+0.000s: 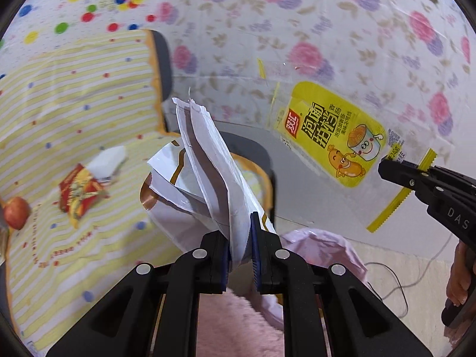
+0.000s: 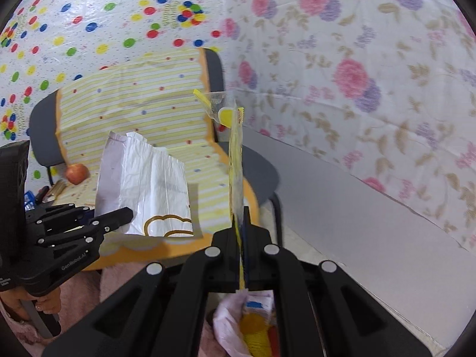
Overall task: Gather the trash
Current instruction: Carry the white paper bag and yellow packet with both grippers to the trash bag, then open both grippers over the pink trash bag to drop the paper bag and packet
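Two tools are in play, each clamped on a piece of trash above a chair (image 2: pixel 134 110) draped in yellow striped cloth. The left tool (image 1: pixel 240 235) grips a crumpled white paper bag (image 1: pixel 205 160) with a brown cloud print; its pads pinch the bag's lower edge and the bag stands up and leans away over the chair seat. The right tool (image 2: pixel 241 226) has its jaws fully closed on a clear and yellow sausage wrapper (image 1: pixel 333 136), held by one corner so that it hangs flat to the right of the chair, in front of the floral wall sheet (image 1: pixel 327 29). On the chair seat lie a red snack packet (image 1: pixel 80 192) with a white tissue pack (image 1: pixel 108 159) just behind it, and a red apple (image 1: pixel 16 212) near the seat's left edge. Below the two tools, in front of the chair, a pale pink trash bag (image 1: pixel 327 247) stands open, with yellow and white rubbish inside.
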`<state>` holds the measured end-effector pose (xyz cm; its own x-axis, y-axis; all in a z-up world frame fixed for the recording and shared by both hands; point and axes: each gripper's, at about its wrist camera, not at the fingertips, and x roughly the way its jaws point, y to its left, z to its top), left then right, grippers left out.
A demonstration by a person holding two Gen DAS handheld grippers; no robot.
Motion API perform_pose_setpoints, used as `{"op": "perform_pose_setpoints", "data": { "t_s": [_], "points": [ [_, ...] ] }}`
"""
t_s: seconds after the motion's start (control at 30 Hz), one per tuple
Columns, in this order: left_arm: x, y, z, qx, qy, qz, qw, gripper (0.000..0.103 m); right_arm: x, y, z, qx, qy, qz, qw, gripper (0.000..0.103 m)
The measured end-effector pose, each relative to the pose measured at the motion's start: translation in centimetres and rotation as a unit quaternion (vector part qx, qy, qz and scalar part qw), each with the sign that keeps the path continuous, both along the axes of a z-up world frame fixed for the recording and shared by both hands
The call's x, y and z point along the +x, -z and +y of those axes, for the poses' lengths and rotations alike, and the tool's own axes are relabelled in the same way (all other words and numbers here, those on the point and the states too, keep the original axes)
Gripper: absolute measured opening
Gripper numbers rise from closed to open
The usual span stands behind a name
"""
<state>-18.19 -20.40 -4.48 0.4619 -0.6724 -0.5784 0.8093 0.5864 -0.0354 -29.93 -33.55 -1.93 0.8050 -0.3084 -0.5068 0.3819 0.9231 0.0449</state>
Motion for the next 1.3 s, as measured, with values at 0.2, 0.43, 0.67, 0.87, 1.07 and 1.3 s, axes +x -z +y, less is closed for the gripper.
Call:
{"op": "perform_pose_setpoints", "data": {
  "t_s": [0.2,0.43,0.67,0.87,1.07,1.3],
  "points": [
    [-2.6,2.4,-3.8,0.024,0.061,0.014,0.9978,0.013,-4.5,2.0,-1.6,0.006,0.056,0.021,0.998,0.002],
    [-4.4,4.2,-6.4,0.040,0.099,0.024,0.9940,0.014,-6.7,4.9,-3.3,0.039,0.081,0.039,0.995,0.002],
    [-4.0,5.2,-8.4,0.061,0.100,0.039,0.9923,0.018,-6.1,7.4,-5.0,0.078,0.082,0.059,0.992,0.002],
    [-3.3,6.3,-9.8,0.081,0.102,0.054,0.9900,0.028,-5.2,9.2,-6.2,0.098,0.084,0.075,0.989,0.002],
    [-2.2,6.1,-9.1,0.076,0.081,0.060,0.9920,0.042,-4.1,11.7,-6.9,0.112,0.089,0.110,0.984,0.034],
    [-0.6,4.1,-6.4,0.056,0.036,0.043,0.9969,0.046,-4.5,9.4,-7.0,0.090,0.100,0.089,0.987,0.034]
  ]
}}
